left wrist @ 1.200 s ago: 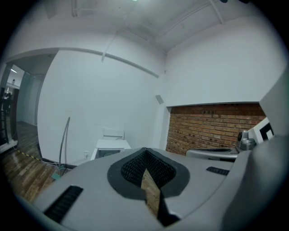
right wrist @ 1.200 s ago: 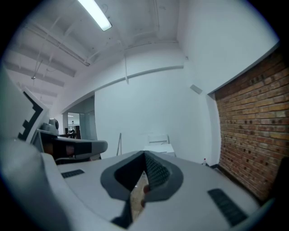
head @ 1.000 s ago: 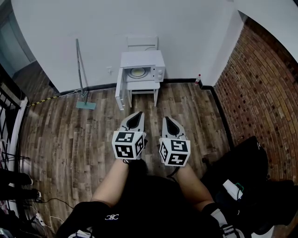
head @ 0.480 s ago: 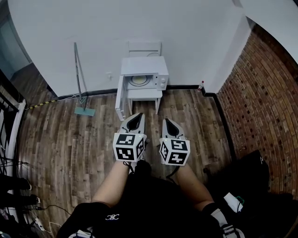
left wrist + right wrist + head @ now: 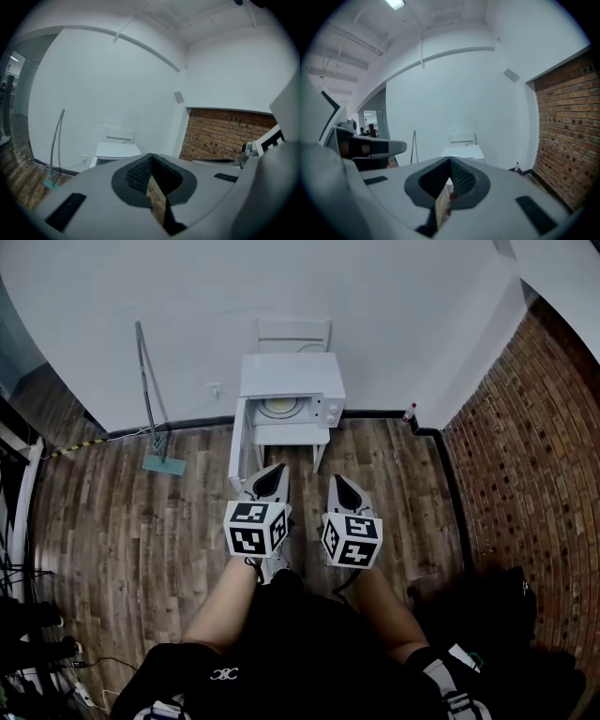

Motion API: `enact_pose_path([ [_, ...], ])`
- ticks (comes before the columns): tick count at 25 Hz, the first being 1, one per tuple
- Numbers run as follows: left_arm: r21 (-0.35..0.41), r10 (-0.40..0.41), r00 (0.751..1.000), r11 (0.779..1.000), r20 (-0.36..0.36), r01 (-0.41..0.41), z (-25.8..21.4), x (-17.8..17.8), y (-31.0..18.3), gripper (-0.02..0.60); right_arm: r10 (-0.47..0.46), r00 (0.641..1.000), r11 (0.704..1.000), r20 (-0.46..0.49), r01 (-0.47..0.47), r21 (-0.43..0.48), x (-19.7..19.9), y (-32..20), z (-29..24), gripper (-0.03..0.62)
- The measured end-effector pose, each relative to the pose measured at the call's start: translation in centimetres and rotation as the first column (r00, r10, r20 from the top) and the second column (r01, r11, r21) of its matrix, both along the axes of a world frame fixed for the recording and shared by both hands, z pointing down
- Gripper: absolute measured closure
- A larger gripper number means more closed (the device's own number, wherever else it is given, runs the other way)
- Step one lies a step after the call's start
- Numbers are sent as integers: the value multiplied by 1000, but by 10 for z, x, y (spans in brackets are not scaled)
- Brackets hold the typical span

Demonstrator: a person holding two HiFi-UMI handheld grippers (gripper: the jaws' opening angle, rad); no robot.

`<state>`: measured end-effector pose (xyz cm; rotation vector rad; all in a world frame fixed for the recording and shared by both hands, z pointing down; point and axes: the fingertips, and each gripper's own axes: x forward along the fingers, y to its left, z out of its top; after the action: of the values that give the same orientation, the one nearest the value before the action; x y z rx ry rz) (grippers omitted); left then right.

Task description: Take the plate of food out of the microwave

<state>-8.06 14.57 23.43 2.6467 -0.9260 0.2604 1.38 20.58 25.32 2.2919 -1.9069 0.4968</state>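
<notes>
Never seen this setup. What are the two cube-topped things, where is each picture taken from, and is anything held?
No robot: a person holds a two-jaw tool in each hand, the left gripper and right gripper; the patterned cubes belong to them. The top-down picture comes from a camera on the person's head; the other two come from cameras riding on each gripper, looking along its jaws. Both grippers are shut and empty. Ahead, at the white wall, a microwave stands on a small white table, its door open, with a plate inside. A mop leans on the wall to its left.
</notes>
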Motion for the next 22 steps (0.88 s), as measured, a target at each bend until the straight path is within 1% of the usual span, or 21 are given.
enact_pose_path([
  [3,-1,3,1000,1000,23,-3,3,8,-33,584,-17,1000,1000,12,17,-8,5,-33,0,588],
  [8,-32,13,1000,999,21,-12,14,24,-86,584,-41,999,999,16,41,-2,15,-82,0,588],
  [11,-34,22,999,999,23,-21,18,33,-114,584,-38,999,999,27,38,9,26,-111,2,588],
  [13,-35,25,999,999,24,-24,19,38,-134,584,-36,999,999,16,36,8,31,-131,4,588],
  [17,-44,17,1000,999,13,-17,21,43,-166,584,-44,999,999,-7,44,-19,36,-161,12,588],
  [20,-61,2,1000,998,18,-1,30,44,-178,584,-62,997,996,-35,59,-64,40,-175,25,588],
  [22,-73,-10,1000,997,29,12,38,43,-183,584,-80,996,994,-39,77,-75,41,-186,32,588],
])
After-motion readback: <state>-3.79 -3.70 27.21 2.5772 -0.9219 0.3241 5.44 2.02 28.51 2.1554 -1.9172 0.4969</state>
